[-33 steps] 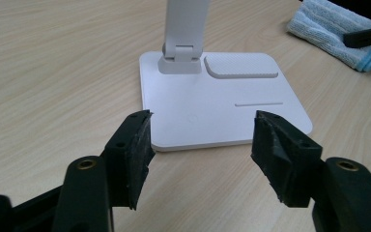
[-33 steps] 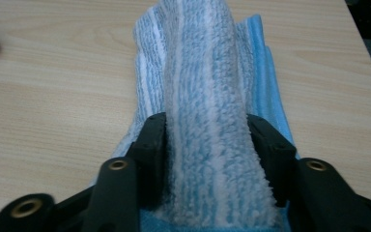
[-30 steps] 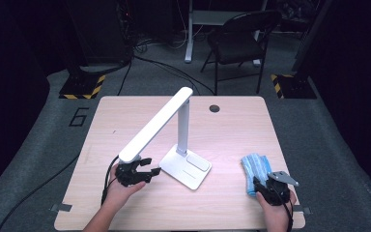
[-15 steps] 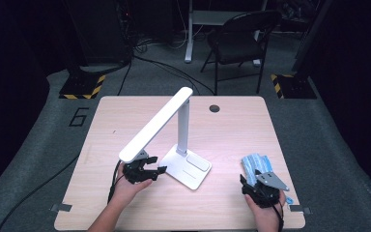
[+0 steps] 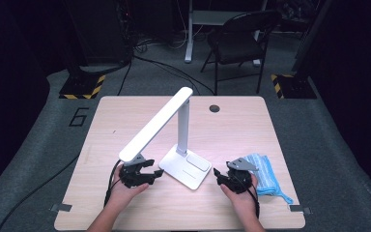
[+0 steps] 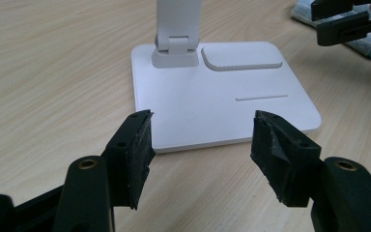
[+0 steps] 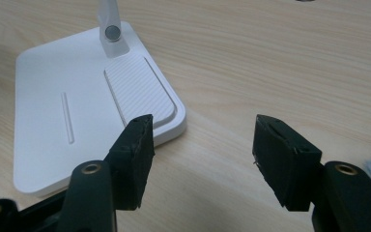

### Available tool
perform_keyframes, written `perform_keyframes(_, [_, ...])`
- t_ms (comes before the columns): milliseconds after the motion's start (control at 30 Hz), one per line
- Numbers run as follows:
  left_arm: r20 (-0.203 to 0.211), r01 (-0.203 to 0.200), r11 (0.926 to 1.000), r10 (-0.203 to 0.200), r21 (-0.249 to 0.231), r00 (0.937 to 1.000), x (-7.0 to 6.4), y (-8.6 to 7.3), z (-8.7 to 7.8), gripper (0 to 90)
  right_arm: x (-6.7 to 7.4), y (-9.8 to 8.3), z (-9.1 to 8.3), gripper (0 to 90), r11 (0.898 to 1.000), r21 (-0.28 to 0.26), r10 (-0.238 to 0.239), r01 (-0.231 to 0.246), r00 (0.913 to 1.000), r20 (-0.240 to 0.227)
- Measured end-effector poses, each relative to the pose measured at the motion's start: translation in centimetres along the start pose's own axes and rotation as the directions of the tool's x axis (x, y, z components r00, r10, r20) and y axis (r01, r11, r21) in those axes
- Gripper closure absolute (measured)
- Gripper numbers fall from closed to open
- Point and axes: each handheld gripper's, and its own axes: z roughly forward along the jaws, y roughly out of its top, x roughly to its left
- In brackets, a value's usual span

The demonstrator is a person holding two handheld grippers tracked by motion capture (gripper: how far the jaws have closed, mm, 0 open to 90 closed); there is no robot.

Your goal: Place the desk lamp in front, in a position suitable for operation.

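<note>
A white desk lamp stands mid-table, its flat base (image 5: 186,166) near the front and its long head (image 5: 154,125) slanting down to the left. My left gripper (image 5: 157,174) lies open just left of the base and points at it, with nothing between its jaws. In the left gripper view the base (image 6: 212,92) sits just beyond that gripper (image 6: 200,145). My right gripper (image 5: 218,175) is open just right of the base. Its jaws have just been opening and hold nothing. In the right gripper view the base (image 7: 77,116) lies ahead and left of the gripper (image 7: 200,145).
A folded blue cloth (image 5: 265,174) lies at the table's right front, just behind my right hand. A round cable hole (image 5: 214,108) sits near the far edge. A chair (image 5: 236,43) stands beyond the table (image 5: 125,111).
My right hand has moved left, off the blue cloth and up to the lamp base. The left hand has stayed put.
</note>
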Motion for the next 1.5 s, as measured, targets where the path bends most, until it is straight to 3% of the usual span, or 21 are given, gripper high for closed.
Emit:
perform_keyframes(200, [0.001, 0.0, 0.9999, 0.0, 0.015, 1.0, 0.1, -0.3, 0.1, 40.0, 0.7, 0.8, 2.1, 40.8, 0.999, 0.017, -0.051, 0.051, 0.9981, -0.035])
perform_keyframes(300, [-0.008, -0.015, 0.9998, 0.015, 0.016, 0.9999, 0.2, -0.3, 0.1, 40.0, 1.0, 1.2, 3.1, 40.6, 0.998, 0.026, -0.051, 0.052, 0.9968, -0.061])
perform_keyframes(433, [-0.004, 0.002, 0.9999, -0.002, 0.01, 1.0, 0.2, -0.4, 0.0, 40.0, 1.6, 1.4, 4.3, 40.4, 0.997, 0.048, -0.061, 0.065, 0.9951, -0.078])
perform_keyframes(533, [-0.016, -0.014, 0.9998, 0.014, 0.01, 0.9998, 0.5, -0.4, -0.1, 39.9, 1.9, 1.7, 4.9, 40.7, 0.997, 0.05, -0.062, 0.067, 0.9939, -0.092])
perform_keyframes(700, [-0.022, -0.003, 1.0, 0.003, 0.004, 0.9998, 0.6, -0.5, -0.3, 39.8, 2.4, 1.9, 5.9, 41.3, 0.995, 0.07, -0.068, 0.075, 0.9922, -0.104])
perform_keyframes(1000, [-0.03, -0.014, 0.9999, 0.014, 0.007, 0.9995, 0.7, -0.6, -0.4, 39.6, 2.2, 2.0, 6.3, 42.1, 0.994, 0.061, -0.078, 0.086, 0.9889, -0.127])
perform_keyframes(1500, [-0.035, -0.007, 0.9999, 0.007, 0.007, 0.9993, 0.7, -0.8, -0.5, 39.5, 2.9, 1.4, 5.0, 45.9, 0.996, 0.076, -0.047, 0.055, 0.9946, -0.093])
